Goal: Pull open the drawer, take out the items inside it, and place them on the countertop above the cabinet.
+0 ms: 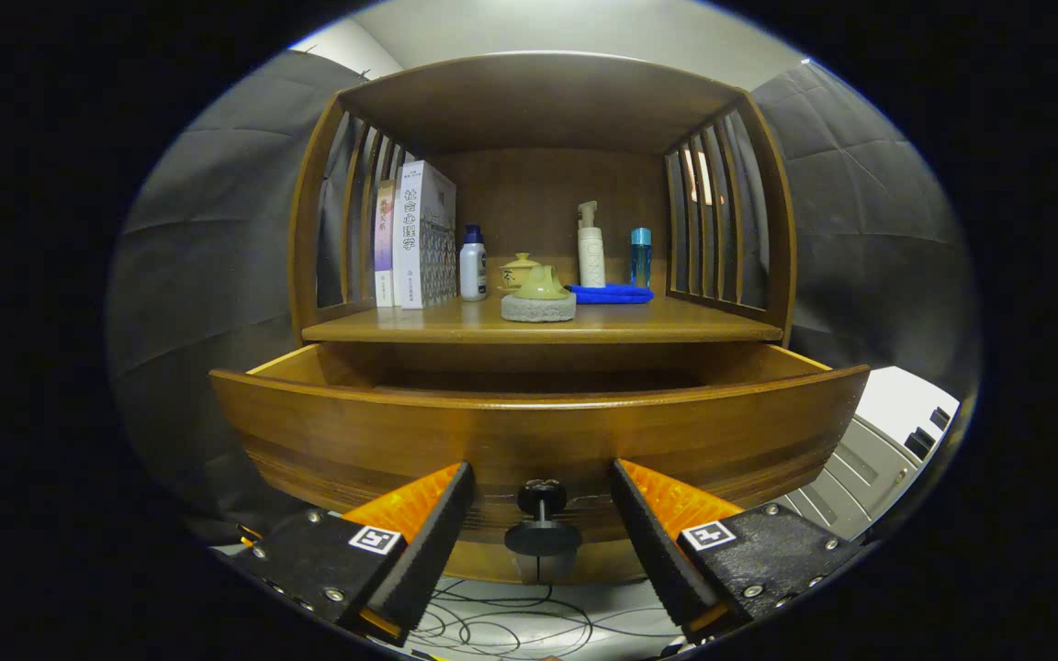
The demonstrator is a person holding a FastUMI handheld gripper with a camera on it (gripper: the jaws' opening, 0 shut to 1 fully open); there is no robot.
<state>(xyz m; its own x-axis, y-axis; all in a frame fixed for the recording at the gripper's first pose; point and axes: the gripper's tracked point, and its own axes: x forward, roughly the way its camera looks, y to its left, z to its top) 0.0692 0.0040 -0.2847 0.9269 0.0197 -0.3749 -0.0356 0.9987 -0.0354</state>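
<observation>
Drawer knob (542, 525) between parted tongs (542, 514), seemingly untouched.

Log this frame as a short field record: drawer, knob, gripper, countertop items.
drawer: pulled open, inside hidden by its front
knob: between the fingers, untouched
gripper: open, fingers either side of the knob
countertop: books, white bottle, lidded pot, sponge, blue cloth, pump bottle, blue bottle

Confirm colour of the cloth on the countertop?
Blue cloth, folded, on the countertop; clearest in the gripper view.
</observation>
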